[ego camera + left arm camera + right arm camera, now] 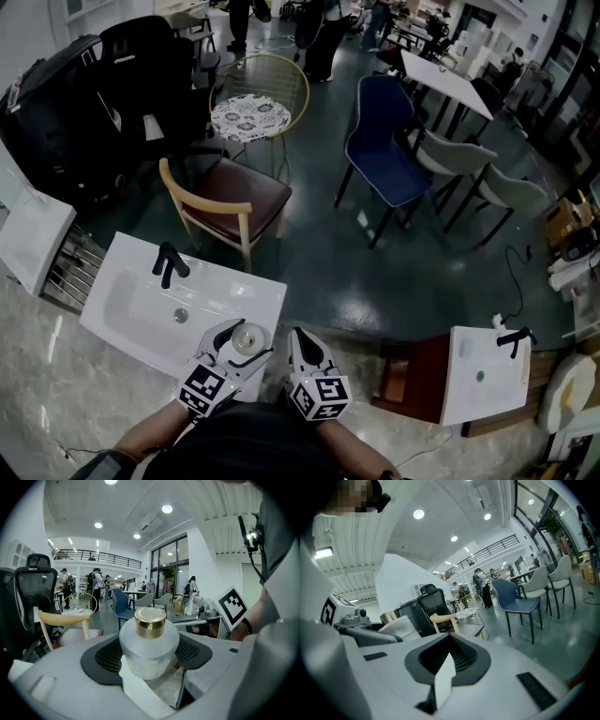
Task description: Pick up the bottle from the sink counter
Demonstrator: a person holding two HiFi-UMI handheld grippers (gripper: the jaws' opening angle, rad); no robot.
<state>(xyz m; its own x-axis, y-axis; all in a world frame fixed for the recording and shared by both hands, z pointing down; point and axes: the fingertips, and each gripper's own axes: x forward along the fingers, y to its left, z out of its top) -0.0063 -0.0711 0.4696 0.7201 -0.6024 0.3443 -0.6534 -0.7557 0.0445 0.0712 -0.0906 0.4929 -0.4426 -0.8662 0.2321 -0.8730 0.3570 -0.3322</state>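
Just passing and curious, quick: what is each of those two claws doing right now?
Left gripper: closed on the frosted bottle.
Right gripper: shut, nothing in it.

The bottle (149, 652) looks frosted and matt, its gold cap (150, 622) shiny metal.

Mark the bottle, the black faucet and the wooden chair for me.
bottle (149, 646): left gripper view, frosted body below the gold cap
faucet (169, 264): head view, middle of its black body
chair (248, 195): head view, brown seat
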